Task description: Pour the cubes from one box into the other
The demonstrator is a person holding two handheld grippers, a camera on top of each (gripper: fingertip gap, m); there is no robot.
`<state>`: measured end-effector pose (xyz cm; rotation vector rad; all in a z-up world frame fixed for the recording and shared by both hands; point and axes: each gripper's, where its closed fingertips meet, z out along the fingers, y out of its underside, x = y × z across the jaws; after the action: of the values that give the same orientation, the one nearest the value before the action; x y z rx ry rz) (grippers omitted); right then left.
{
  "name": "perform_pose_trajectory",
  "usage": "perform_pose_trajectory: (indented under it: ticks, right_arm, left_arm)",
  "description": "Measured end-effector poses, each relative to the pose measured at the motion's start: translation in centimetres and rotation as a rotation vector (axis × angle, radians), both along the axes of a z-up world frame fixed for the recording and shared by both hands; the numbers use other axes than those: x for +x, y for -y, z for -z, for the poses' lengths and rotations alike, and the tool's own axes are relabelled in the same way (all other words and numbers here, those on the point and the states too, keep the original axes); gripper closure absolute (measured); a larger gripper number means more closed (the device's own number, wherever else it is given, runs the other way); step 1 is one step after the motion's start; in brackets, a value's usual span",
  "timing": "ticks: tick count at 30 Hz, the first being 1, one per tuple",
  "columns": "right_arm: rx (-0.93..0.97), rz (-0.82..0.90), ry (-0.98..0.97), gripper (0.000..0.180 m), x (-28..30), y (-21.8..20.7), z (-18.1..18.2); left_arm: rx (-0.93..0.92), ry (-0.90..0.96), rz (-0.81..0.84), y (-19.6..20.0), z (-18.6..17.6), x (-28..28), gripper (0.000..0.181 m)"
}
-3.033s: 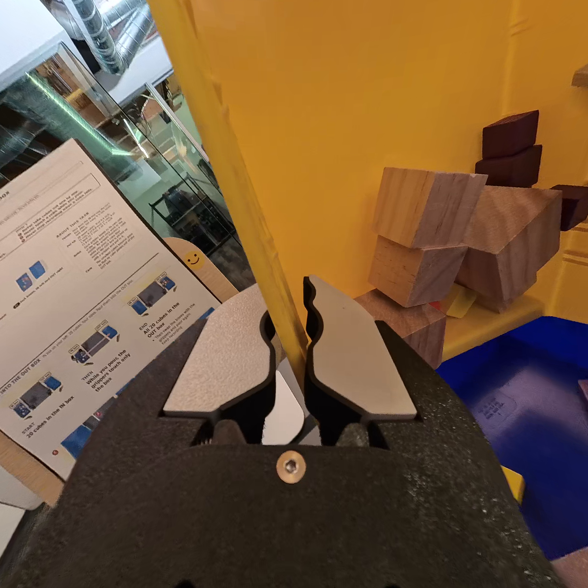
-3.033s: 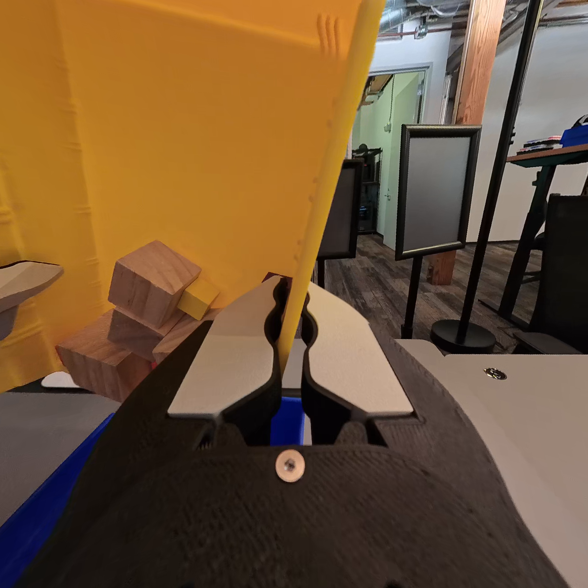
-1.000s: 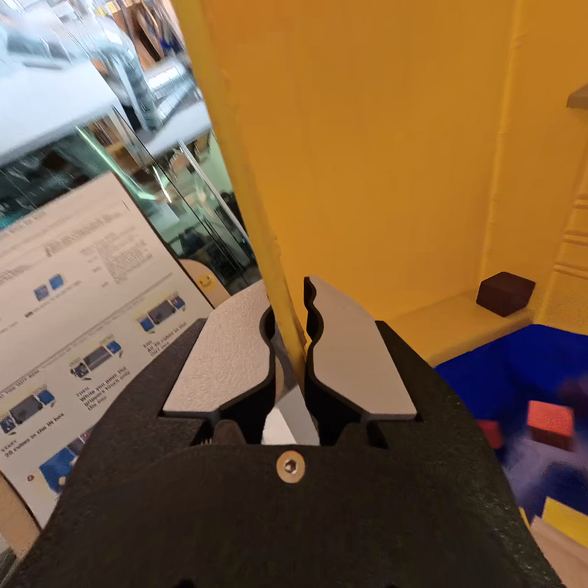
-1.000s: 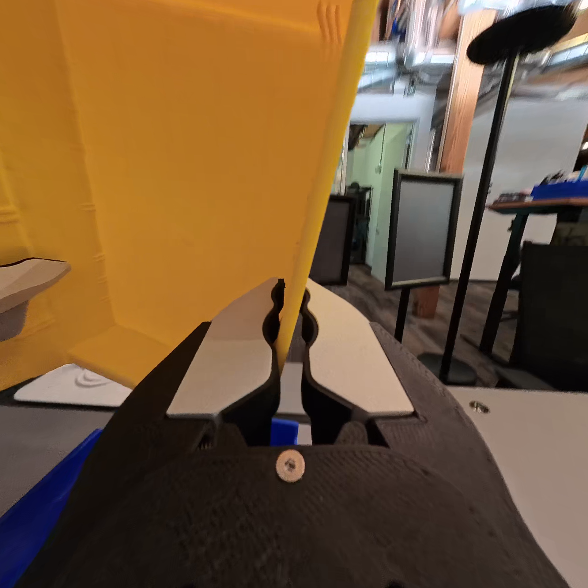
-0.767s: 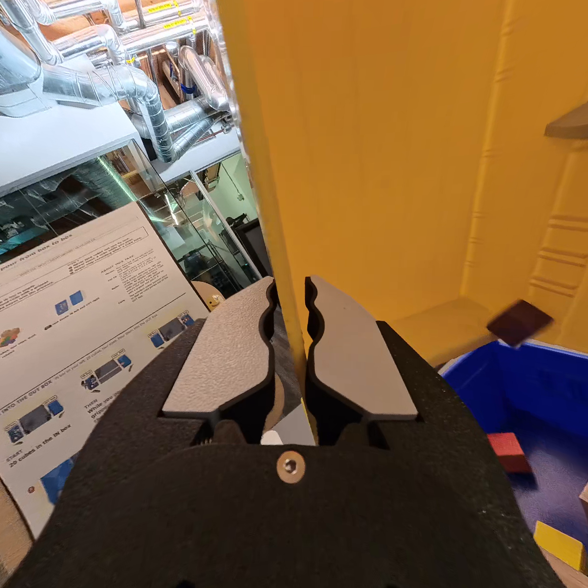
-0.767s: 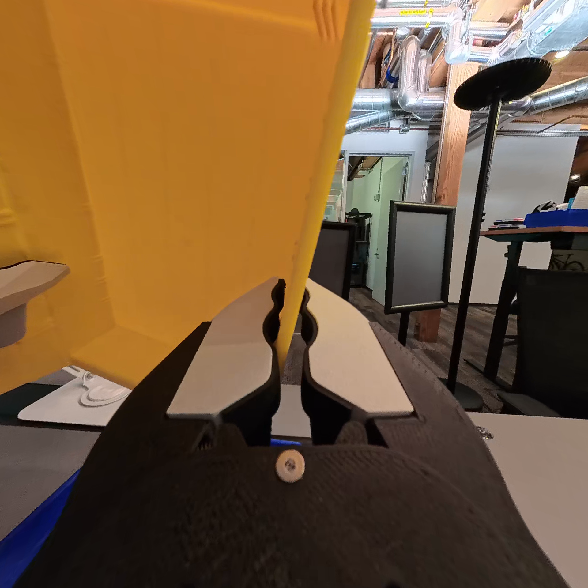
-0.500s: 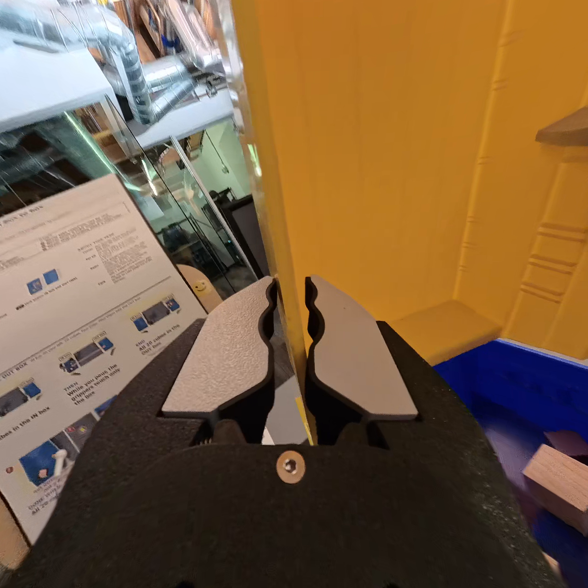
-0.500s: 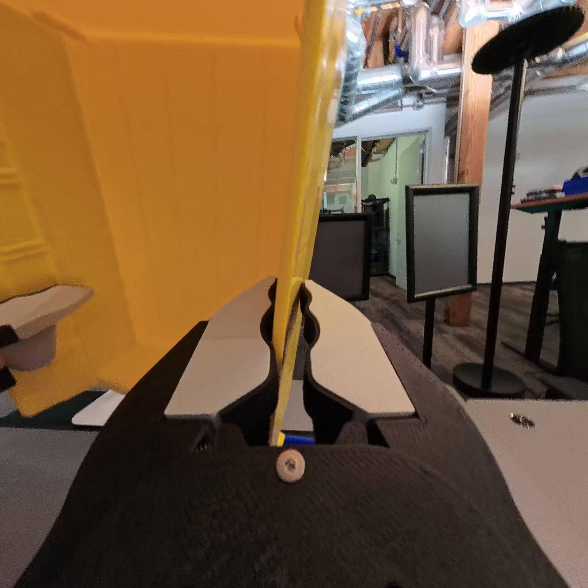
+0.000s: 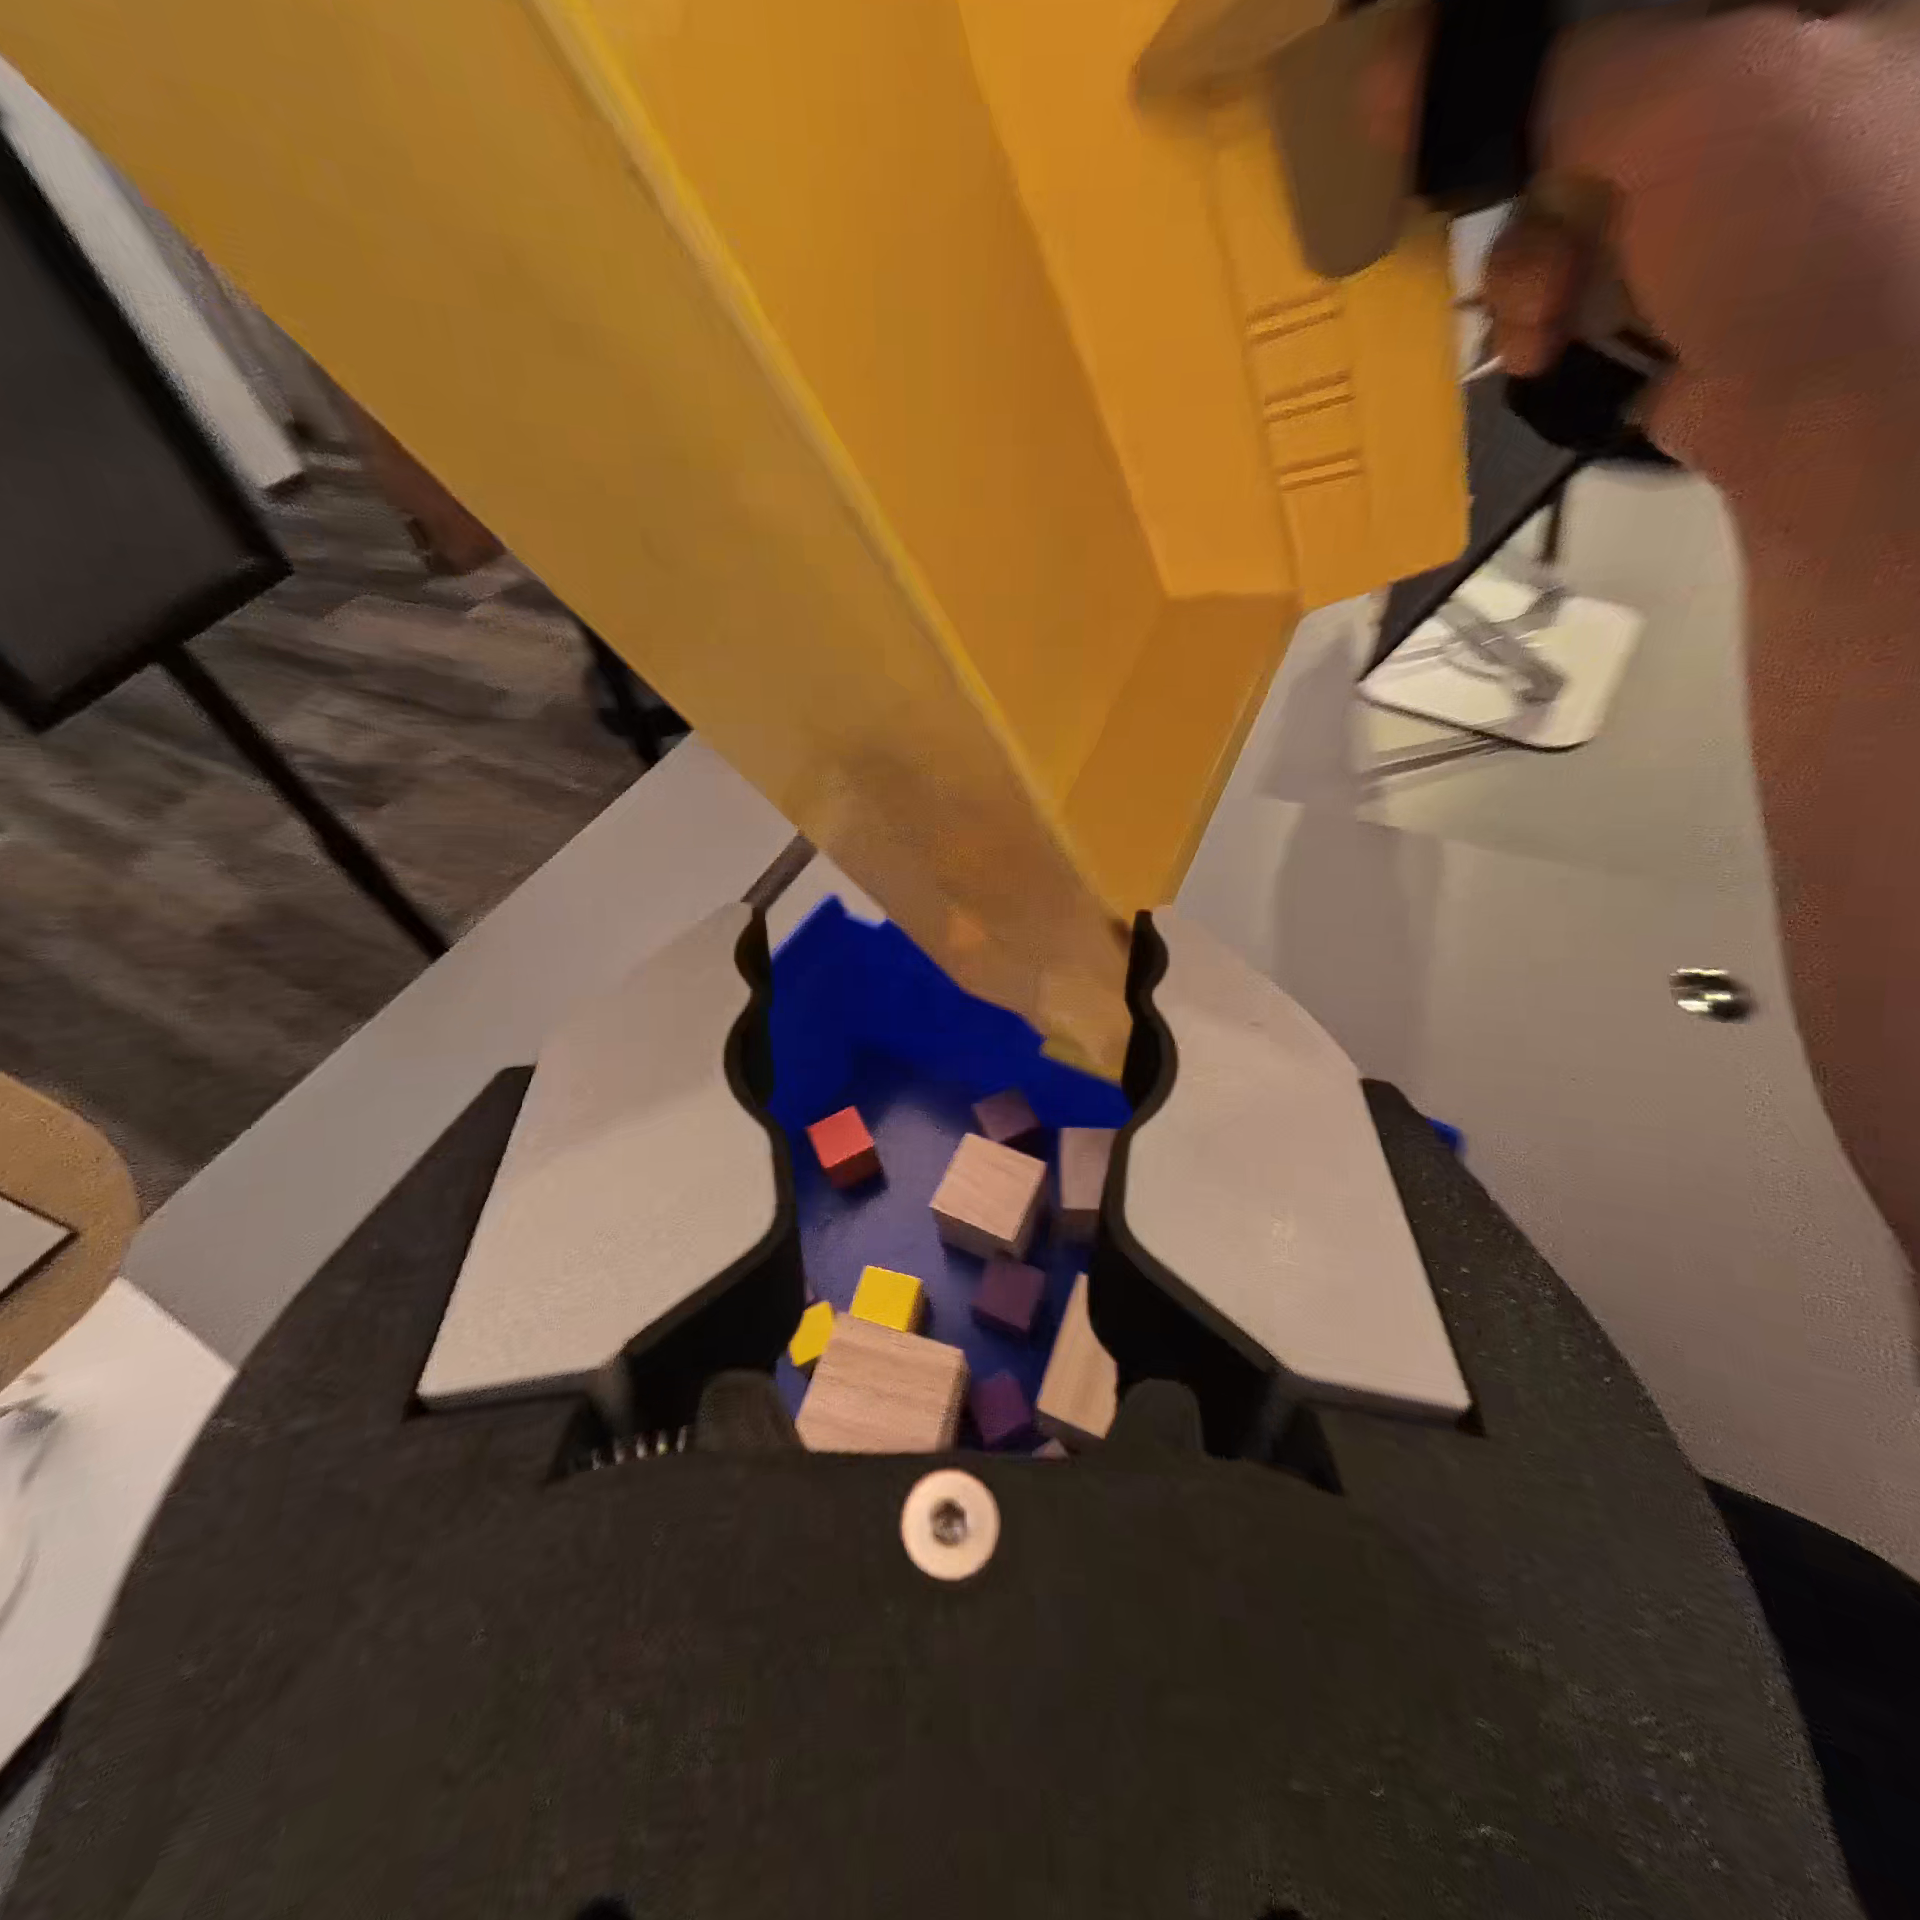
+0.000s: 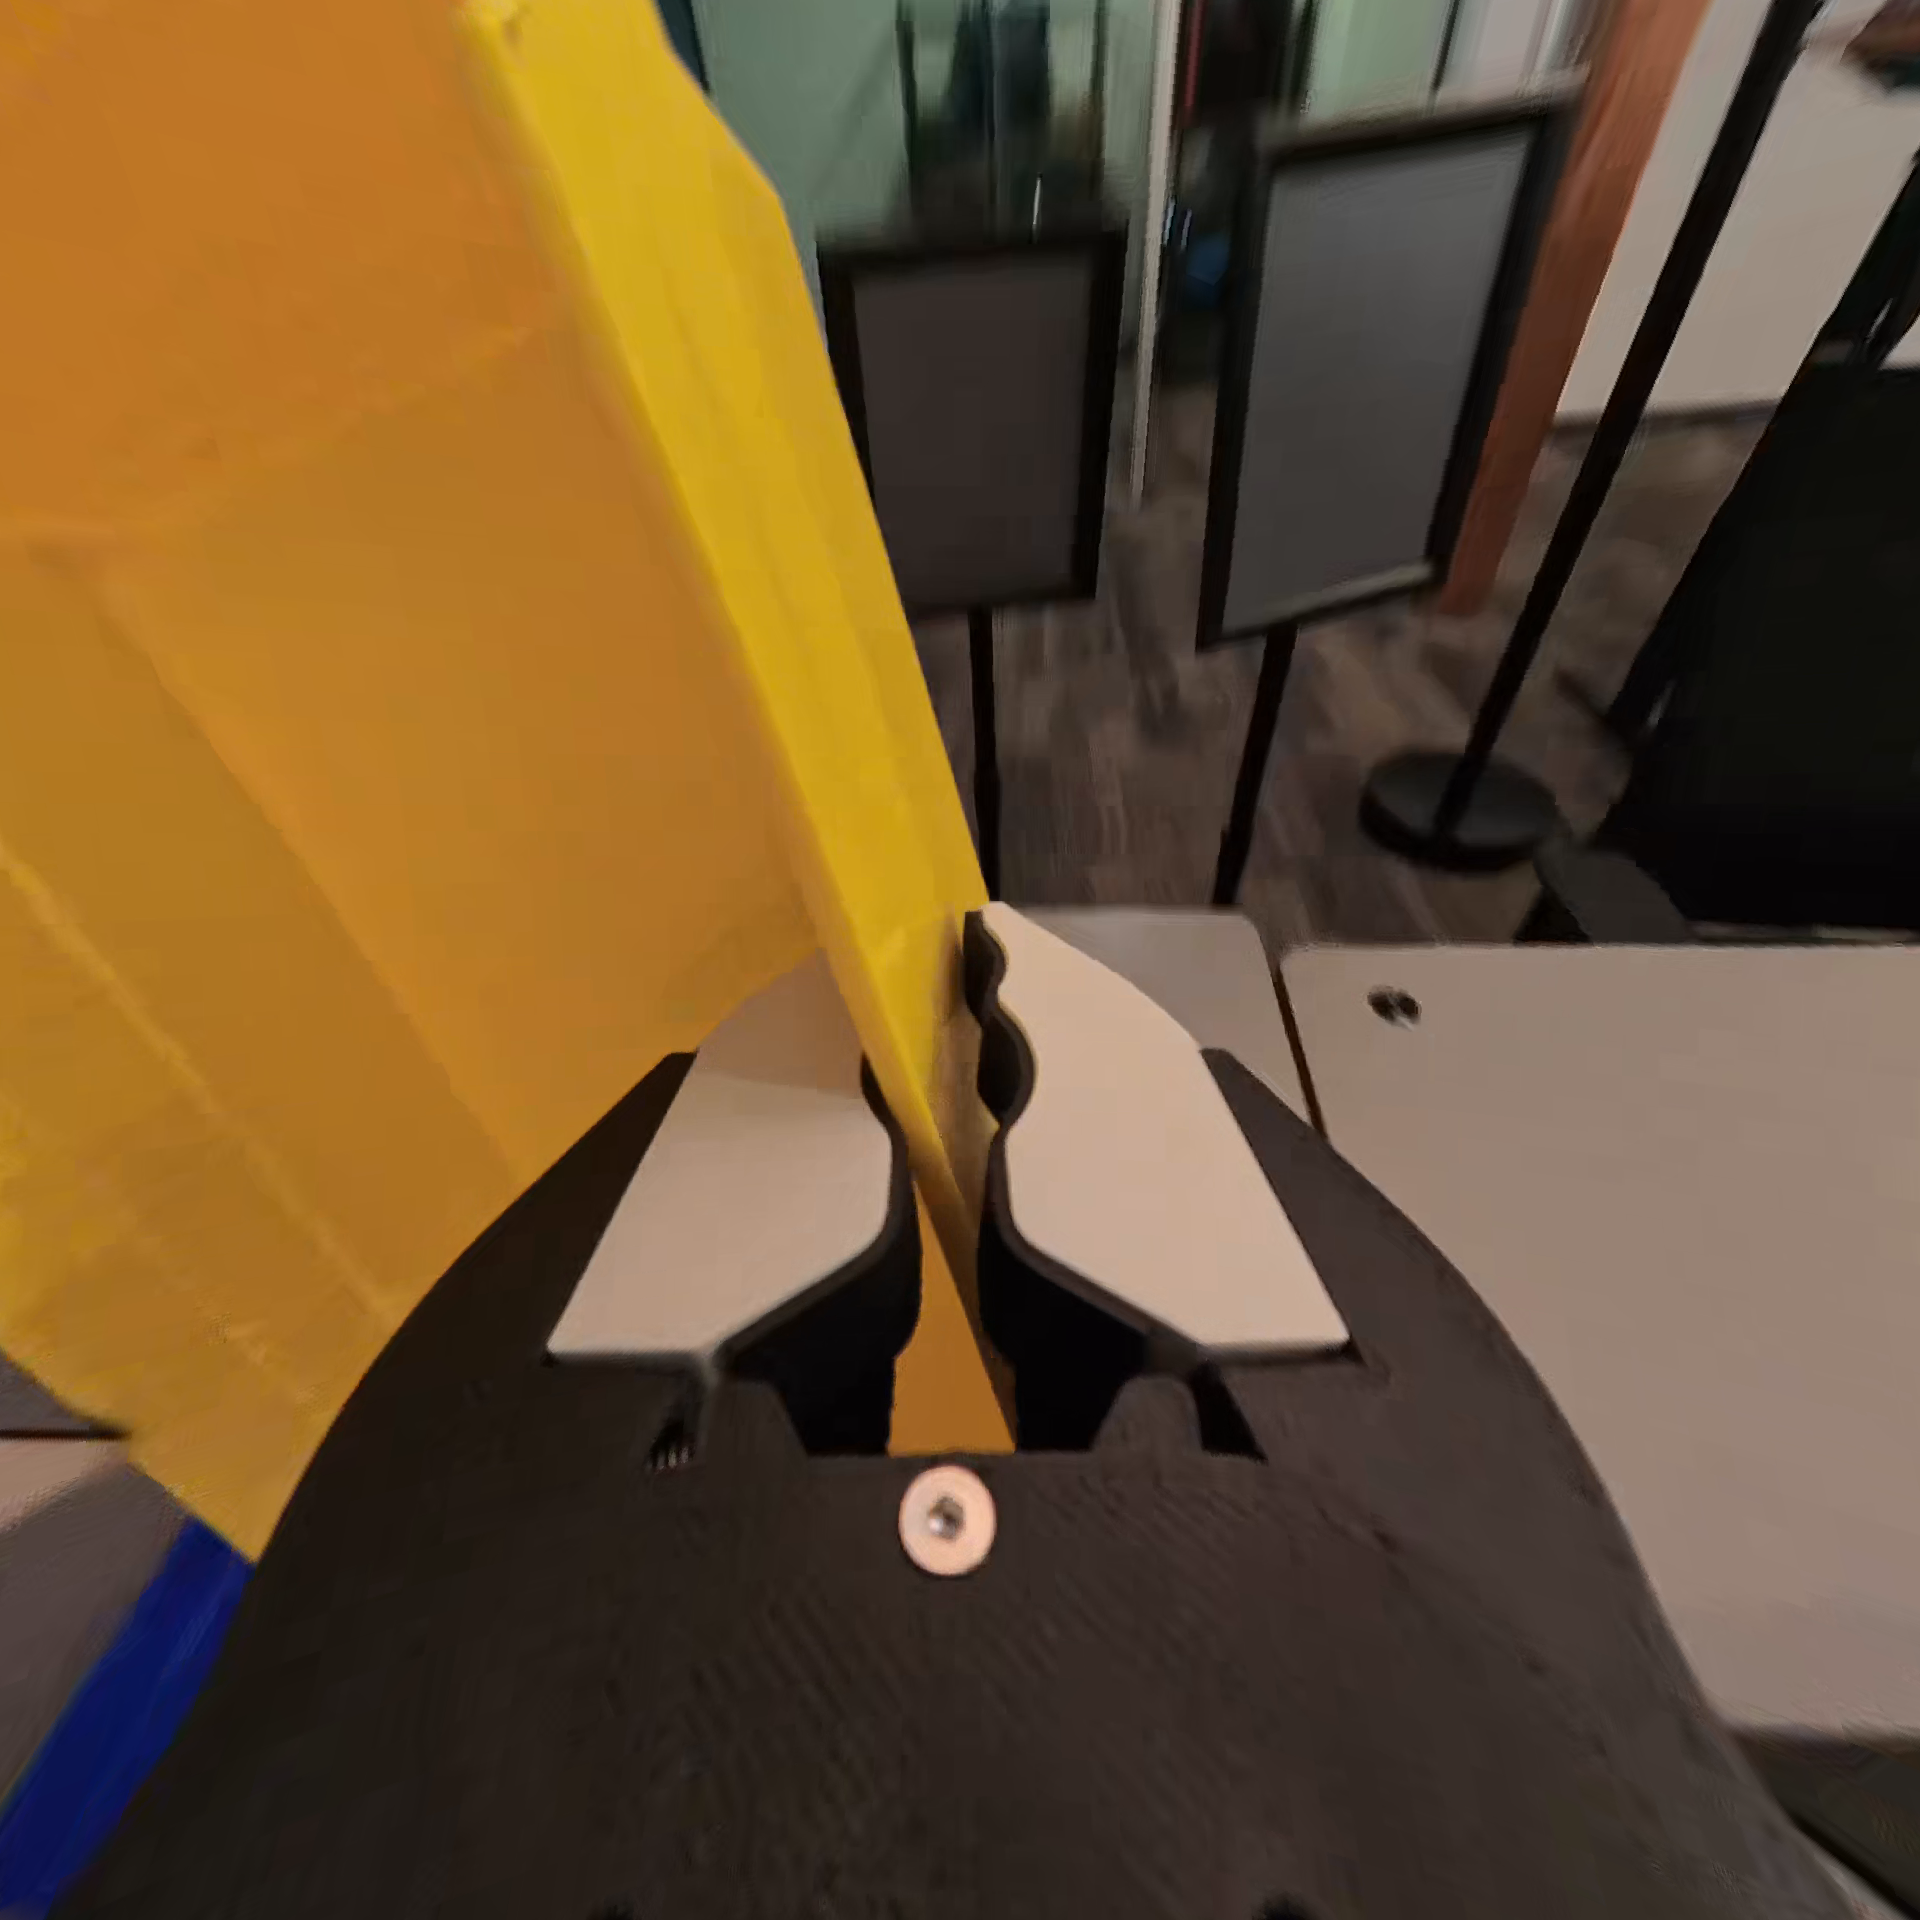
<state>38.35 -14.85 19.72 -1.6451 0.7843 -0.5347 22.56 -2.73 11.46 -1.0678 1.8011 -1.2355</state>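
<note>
The yellow box (image 9: 831,364) is tipped up on edge over the blue box (image 9: 883,997). My left gripper (image 9: 940,935) is open; the yellow box's lower edge only touches its right fingertip. Between its fingers I see red (image 9: 844,1143), yellow (image 9: 888,1299), purple and plain wooden cubes (image 9: 987,1205) lying in the blue box. My right gripper (image 10: 925,935) is shut on the yellow box's wall (image 10: 364,623), which hides its left fingertip. A corner of the blue box (image 10: 114,1704) shows at the lower left of the right wrist view.
The boxes are over a grey table (image 9: 1558,935). A person's arm (image 9: 1818,520) and the other gripper show at the upper right of the left wrist view. A white sheet (image 9: 1496,665) lies on the table. Framed sign stands (image 10: 1340,374) stand on the floor beyond.
The cubes have fallen out of the yellow box into the blue box. My left gripper has opened off the yellow wall and now looks down. The right gripper still grips the box.
</note>
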Motion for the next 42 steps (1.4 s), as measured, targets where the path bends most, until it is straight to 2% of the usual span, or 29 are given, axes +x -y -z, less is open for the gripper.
perform_pose_trajectory:
  ticks: [3,5,9,10,12,13,16,20,23,28,29,31,33,36,39,42]
  right_arm:
    - [-0.239,-0.040,-0.163,0.175,1.9,1.6,0.8]
    - [-0.339,-0.027,-0.265,0.174,3.0,3.8,2.4]
    - [-0.545,0.055,-0.370,0.173,4.5,8.9,6.4]
    - [-0.585,0.079,-0.376,0.173,4.9,10.0,7.2]
    - [-0.642,0.122,-0.385,0.173,5.5,11.9,8.7]
    - [-0.661,0.135,-0.399,0.173,5.7,12.6,9.4]
    - [-0.702,0.142,-0.455,0.173,5.8,14.1,11.8]
    - [-0.708,0.122,-0.526,0.174,5.5,14.9,14.4]
    - [-0.728,0.125,-0.560,0.175,5.5,15.5,15.8]
    - [-0.760,0.132,-0.593,0.175,5.4,16.1,17.5]
    - [-0.758,0.131,-0.598,0.175,5.4,16.1,17.7]
    - [-0.752,0.121,-0.610,0.175,5.3,16.0,18.4]
    - [-0.753,0.110,-0.642,0.175,5.0,16.1,19.4]
    - [-0.763,0.102,-0.716,0.175,4.6,16.4,21.4]
    - [-0.779,0.097,-0.778,0.175,4.3,16.6,23.6]
    - [-0.795,0.092,-0.824,0.175,4.0,16.6,25.4]
  left_arm:
    - [-0.032,0.025,0.038,-3.1,-1.9,-3.7,0.116]
    - [0.030,-0.010,-0.022,-7.8,-0.4,-5.9,0.116]
    - [0.152,-0.222,-0.222,-20.1,7.9,-9.5,0.118]
    - [0.167,-0.290,-0.240,-22.6,10.5,-10.6,0.125]
    - [0.203,-0.377,-0.313,-27.3,14.4,-12.2,0.126]
    - [0.207,-0.391,-0.335,-29.0,15.7,-12.7,0.126]
    - [0.173,-0.408,-0.272,-30.4,18.1,-13.2,0.124]
    - [0.282,-0.496,-0.141,-31.3,21.4,-13.6,0.124]
    - [0.285,-0.568,-0.090,-31.4,23.6,-13.9,0.124]
    - [0.285,-0.648,-0.086,-32.0,26.2,-14.3,0.137]
    - [0.268,-0.639,-0.081,-31.9,26.2,-14.2,0.147]
    - [0.232,-0.638,-0.066,-31.5,25.8,-14.0,0.152]
    - [0.190,-0.596,-0.051,-30.5,24.4,-13.3,0.152]
    - [0.092,-0.494,0.009,-26.3,19.4,-11.2,0.152]
    - [0.030,-0.435,0.120,-19.7,14.0,-8.8,0.152]
    - [0.062,-0.449,0.258,-13.1,12.0,-6.8,0.152]
